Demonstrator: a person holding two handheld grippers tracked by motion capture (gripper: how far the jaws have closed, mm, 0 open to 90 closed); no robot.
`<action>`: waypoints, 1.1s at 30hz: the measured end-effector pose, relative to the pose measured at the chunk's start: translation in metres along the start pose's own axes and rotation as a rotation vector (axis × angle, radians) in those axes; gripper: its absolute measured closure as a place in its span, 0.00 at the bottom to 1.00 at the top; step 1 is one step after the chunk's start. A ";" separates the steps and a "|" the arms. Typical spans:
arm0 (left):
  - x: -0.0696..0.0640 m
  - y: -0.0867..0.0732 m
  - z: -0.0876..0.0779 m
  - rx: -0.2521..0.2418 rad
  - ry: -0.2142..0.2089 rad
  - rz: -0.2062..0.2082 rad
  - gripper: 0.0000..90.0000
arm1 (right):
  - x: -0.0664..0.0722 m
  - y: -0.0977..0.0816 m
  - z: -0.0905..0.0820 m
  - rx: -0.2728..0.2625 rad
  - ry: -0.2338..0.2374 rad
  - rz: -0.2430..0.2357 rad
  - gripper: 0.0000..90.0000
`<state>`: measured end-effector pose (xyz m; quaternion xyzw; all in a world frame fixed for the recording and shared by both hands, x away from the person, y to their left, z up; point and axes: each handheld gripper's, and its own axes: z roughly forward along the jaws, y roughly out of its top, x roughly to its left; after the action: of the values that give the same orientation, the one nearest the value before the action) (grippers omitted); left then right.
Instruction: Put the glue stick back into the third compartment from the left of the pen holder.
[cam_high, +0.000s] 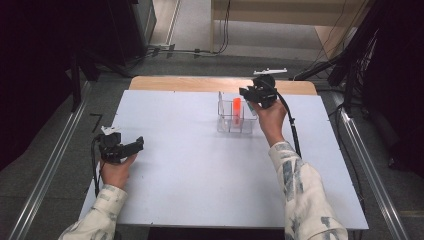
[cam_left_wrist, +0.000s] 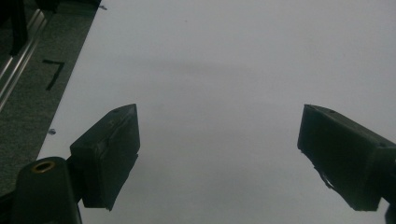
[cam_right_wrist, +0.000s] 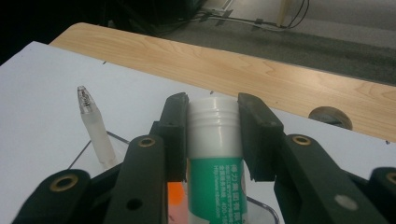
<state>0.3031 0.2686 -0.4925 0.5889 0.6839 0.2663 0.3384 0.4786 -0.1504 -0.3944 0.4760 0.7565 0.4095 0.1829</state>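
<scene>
Grip looks thin: my right gripper (cam_right_wrist: 212, 135) pinches the glue stick (cam_right_wrist: 215, 161) near its cap, upper centre of frame, over the organizer (cam_high: 235, 122); it could snag the rim. Left gripper (cam_left_wrist: 219, 154) spread, empty, lower left.

The counter (cam_right_wrist: 37, 88) has a smooth, matt white top, and its far edge at 12 o'clock is pale wood (cam_right_wrist: 261, 79) with grain. The glue stick (cam_right_wrist: 214, 154) is smooth plastic with a green paper label. The holder (cam_high: 235, 121) is clear, shiny plastic.
</scene>
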 end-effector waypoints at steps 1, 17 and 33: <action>0.000 0.000 0.000 0.000 0.000 0.002 0.15 | 0.000 0.000 0.000 -0.001 0.001 0.002 0.70; 0.001 0.000 0.000 0.000 0.000 0.001 0.15 | -0.002 0.004 -0.004 -0.027 0.007 0.017 0.70; 0.002 0.000 -0.001 -0.002 0.003 0.000 0.15 | -0.002 -0.004 -0.005 -0.017 0.018 0.017 0.70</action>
<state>0.3020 0.2707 -0.4919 0.5883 0.6842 0.2677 0.3378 0.4739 -0.1549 -0.3946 0.4770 0.7505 0.4219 0.1766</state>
